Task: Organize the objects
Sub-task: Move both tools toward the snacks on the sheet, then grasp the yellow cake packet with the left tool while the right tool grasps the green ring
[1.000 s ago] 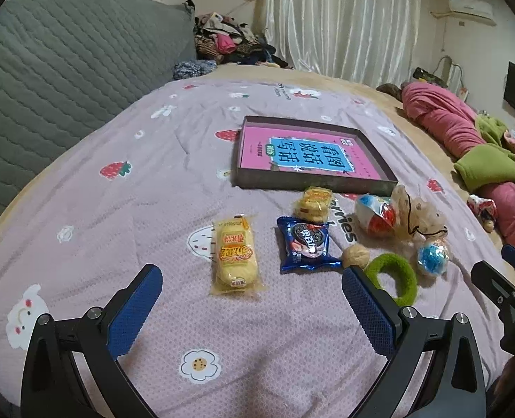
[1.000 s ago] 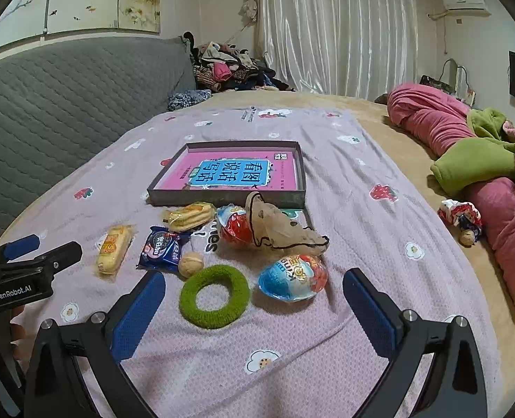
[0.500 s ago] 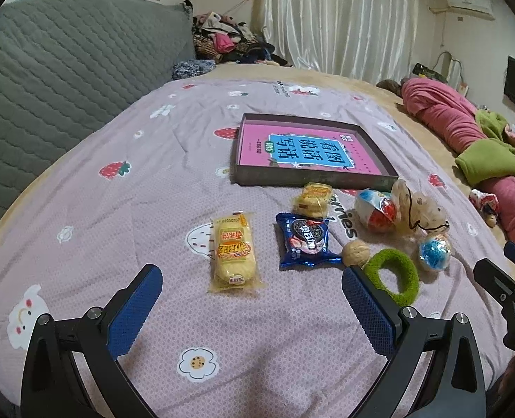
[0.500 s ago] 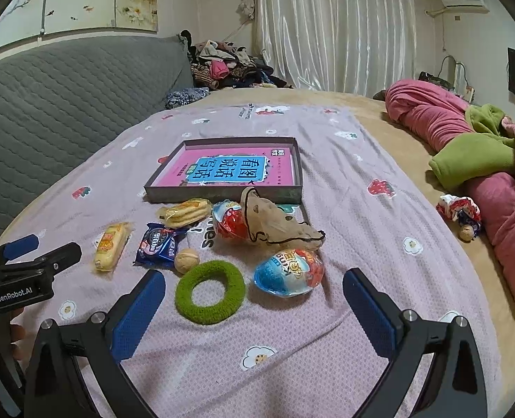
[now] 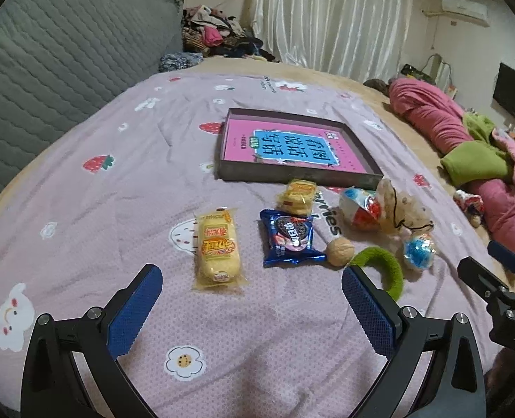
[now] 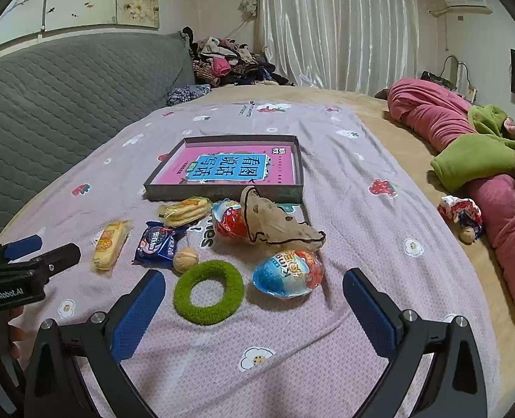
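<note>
Bedroom scene, with a lilac bedspread [image 6: 344, 181] covered in strawberry and flower prints over a big bed, grey quilted headboard [image 6: 65, 97] along one side, white curtains [image 6: 334, 28] at the back and a heap of pink bedding [image 6: 442, 122] on the far edge.

Compared to a second ago not much is different: both cameras have crept a touch closer to the pile, nothing on the bed has shifted.

Landmark is the tray [image 6: 222, 193] with the pink book inside. Everything else sits just in front of it: wafer pack [image 6: 184, 210] nearest its front wall, Oreo pack [image 6: 158, 244] and yellow cake [image 6: 111, 244] further out, walnut [image 6: 185, 258] touching the Oreo pack, green ring [image 6: 208, 292] beside the walnut. Red egg [image 6: 229, 221] lies under a beige mesh bag [image 6: 274, 226], blue egg [image 6: 287, 273] just past the bag.

Left gripper [image 5: 252, 304] fingers are spread wide, empty, over the cake. Right gripper [image 6: 252, 308] is also wide and empty, with the ring and blue egg between its fingers but untouched.
</note>
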A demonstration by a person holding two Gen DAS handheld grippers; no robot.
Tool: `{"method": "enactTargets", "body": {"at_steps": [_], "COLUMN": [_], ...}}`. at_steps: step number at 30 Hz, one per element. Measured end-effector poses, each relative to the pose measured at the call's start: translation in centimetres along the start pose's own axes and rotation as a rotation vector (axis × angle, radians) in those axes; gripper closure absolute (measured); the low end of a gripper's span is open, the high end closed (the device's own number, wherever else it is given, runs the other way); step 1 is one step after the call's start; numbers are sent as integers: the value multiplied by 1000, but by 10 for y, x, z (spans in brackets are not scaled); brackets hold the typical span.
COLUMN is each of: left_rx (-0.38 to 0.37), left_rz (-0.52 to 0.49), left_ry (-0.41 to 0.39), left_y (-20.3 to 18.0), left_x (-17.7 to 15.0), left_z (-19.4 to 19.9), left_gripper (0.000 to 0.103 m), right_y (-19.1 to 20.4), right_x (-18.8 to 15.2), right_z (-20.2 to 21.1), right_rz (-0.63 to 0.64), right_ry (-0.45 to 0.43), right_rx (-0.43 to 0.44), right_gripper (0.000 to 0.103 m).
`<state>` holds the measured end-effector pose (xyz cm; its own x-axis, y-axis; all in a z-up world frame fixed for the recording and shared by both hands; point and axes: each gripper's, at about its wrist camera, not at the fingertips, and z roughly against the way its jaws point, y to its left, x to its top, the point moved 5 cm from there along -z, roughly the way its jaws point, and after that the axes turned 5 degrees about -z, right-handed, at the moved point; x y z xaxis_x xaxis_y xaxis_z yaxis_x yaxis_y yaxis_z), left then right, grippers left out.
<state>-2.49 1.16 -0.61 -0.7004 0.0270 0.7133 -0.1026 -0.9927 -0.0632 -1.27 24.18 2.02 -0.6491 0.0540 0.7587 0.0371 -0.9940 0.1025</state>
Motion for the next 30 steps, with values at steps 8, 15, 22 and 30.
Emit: {"method": "enactTargets", "body": {"at_steps": [8,15,22,30], "left_rx": [19,42,64,133], "left_rz": [19,4,-17,-65], "left_ry": [11,47,96,118], "left_y": [21,32,35,30], "left_x": [13,9,4,11], "left_z": [-5,-27,-55,-83], "left_gripper": [0,0,0,0], "right_y": [5,29,58,75], "right_x": [13,13,-2,-23], "right_z": [-2,-18,-44,-69], "right_rz": [-3,17,57,98], "right_ry": [-1,39,97,151], "right_rx": [31,81,105,78], "right_gripper": [0,0,0,0]}}
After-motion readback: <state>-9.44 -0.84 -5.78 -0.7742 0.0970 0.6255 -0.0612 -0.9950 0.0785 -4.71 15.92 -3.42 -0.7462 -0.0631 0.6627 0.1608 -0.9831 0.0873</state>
